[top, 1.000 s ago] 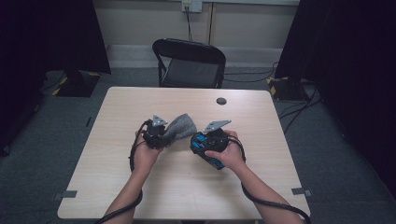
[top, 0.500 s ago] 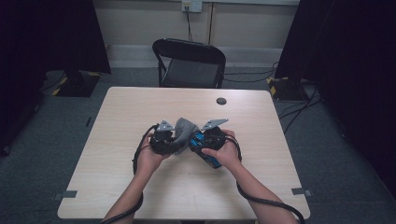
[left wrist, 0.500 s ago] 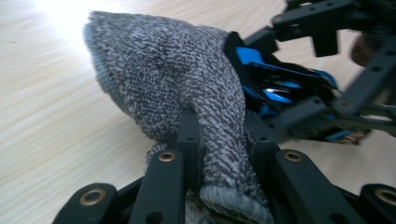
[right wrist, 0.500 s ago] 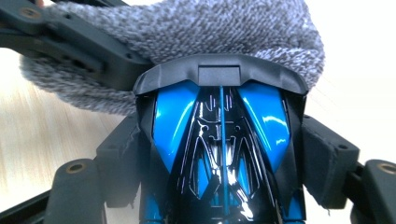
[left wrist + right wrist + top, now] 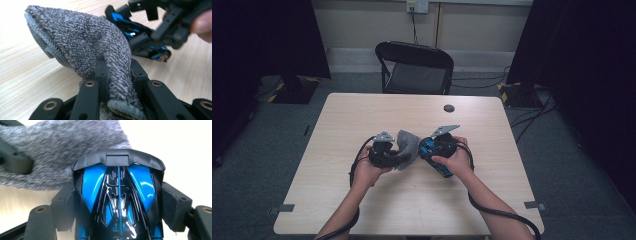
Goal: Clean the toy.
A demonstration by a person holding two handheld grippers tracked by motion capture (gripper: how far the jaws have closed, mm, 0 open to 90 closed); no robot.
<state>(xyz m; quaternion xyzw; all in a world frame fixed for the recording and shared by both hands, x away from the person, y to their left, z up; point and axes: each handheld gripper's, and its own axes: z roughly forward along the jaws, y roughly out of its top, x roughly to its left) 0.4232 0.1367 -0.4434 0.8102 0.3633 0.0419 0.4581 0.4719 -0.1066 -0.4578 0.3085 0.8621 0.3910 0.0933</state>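
Cloth (image 5: 95, 47) pinched in left gripper (image 5: 384, 152) fingers; right gripper (image 5: 437, 147) fingers clamp blue toy car (image 5: 118, 195), hands angled inward.

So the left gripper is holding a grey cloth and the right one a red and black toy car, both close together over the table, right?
Nearly. The toy car is blue and black, not red, as the right gripper view shows. The rest holds: the left gripper has its jaws shut on the grey cloth, the right gripper holds the car, and both sit close together over the table.
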